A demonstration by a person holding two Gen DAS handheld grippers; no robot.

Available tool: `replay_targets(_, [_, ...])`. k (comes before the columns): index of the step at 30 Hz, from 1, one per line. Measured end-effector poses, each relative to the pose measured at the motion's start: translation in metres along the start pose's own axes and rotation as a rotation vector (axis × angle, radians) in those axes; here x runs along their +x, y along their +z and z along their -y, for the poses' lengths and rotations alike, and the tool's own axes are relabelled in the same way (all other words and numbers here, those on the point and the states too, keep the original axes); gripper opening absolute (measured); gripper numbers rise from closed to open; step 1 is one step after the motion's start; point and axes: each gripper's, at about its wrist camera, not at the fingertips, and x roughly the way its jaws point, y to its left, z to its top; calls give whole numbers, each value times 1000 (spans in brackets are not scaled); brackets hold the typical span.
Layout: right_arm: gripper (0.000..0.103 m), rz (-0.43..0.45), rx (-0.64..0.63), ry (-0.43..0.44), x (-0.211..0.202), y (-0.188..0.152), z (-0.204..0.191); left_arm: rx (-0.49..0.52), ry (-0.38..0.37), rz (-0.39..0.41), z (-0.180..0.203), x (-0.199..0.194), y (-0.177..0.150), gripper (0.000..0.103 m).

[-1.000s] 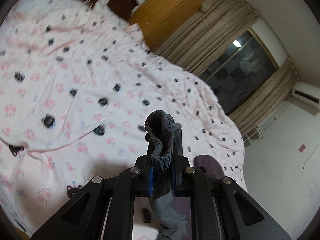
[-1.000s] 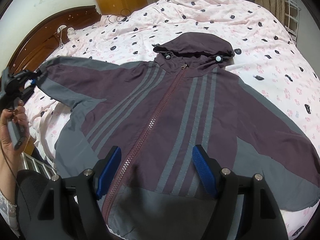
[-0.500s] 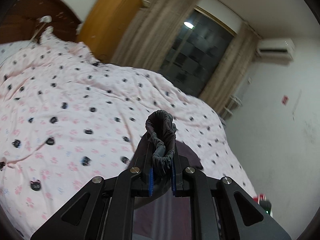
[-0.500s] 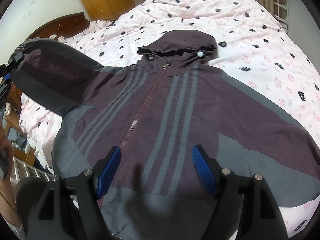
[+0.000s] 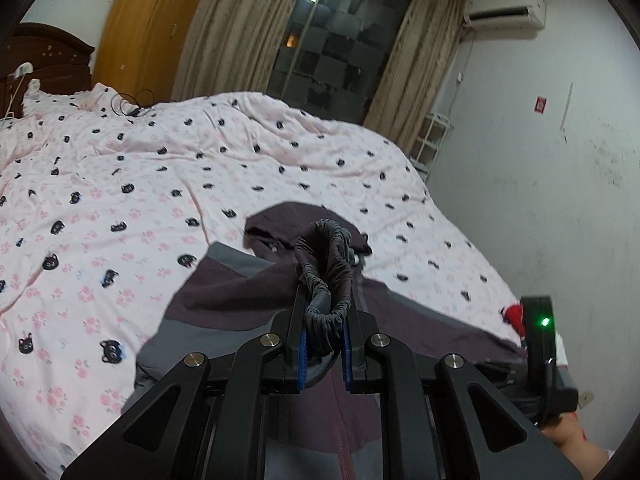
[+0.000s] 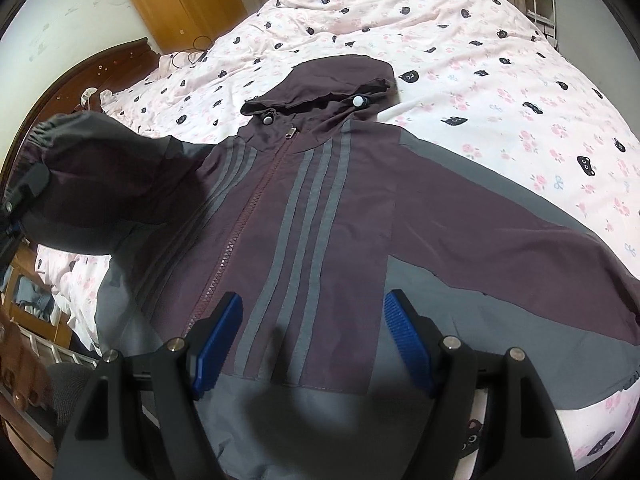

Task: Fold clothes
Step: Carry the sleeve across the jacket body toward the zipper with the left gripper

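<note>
While the maroon-and-grey hooded zip jacket [image 6: 320, 216] lies front-up across the pink cat-print bed cover [image 6: 460, 40], hood toward the far edge, the left gripper [image 5: 324, 320] pinches its gathered grey elastic cuff [image 5: 326, 276], holding that sleeve raised over the jacket's side. Above the hem near the bed's near edge, the right gripper [image 6: 312, 332] hangs with jaws wide, gripping nothing.

jacket [image 6: 320, 216] hem behind right tool [image 6: 312, 332], right cuff cropped
</note>
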Motion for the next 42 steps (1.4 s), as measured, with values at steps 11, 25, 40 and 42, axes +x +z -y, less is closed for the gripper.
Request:
replay_targets(11, [75,-6,0,-3,3,0,1,56,-4,-137,19,40,-30,11])
replay_targets(25, [75,-5,27,-11,4,-4,14,175,26,-306,47,77,-66,11])
replay_targets(40, [75,-7,46,-15,5,-7,20,342,31,-359,78,76,-98,45])
replay_targets(42, [75,-8,49,-18,5,-8,21,357,15,-355,84,73,-99,50])
